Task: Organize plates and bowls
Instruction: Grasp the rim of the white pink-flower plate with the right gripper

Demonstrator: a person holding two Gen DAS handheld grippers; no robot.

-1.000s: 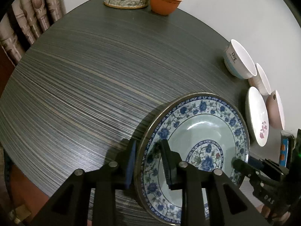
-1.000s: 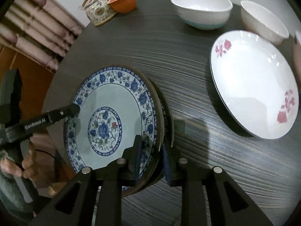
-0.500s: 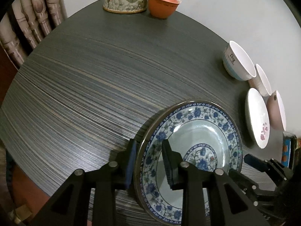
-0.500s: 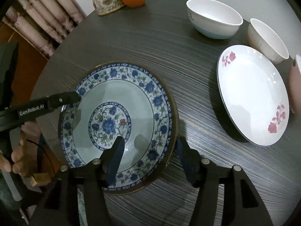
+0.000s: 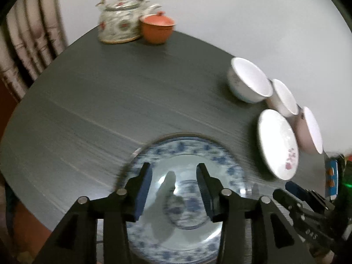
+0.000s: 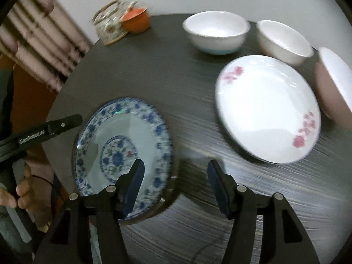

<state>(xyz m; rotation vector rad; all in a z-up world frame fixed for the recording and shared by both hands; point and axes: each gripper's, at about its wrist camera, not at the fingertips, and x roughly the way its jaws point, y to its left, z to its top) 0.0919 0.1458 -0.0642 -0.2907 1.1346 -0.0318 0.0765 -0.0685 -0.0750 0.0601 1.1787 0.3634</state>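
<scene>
Blue-patterned plate [image 6: 123, 145] lying flat near table [image 5: 110, 101] front edge. Left gripper [image 5: 173, 184] and right gripper [image 6: 175, 179] both hovering wide, holding nothing. White floral plate [image 6: 266, 107], three bowls sitting unstacked along right edge; stacking apparently remaining.

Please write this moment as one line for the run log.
left gripper: open, over blue-patterned plate | right gripper: open, at plate edge | plate: on table, released | pink-flower plate: untouched
</scene>
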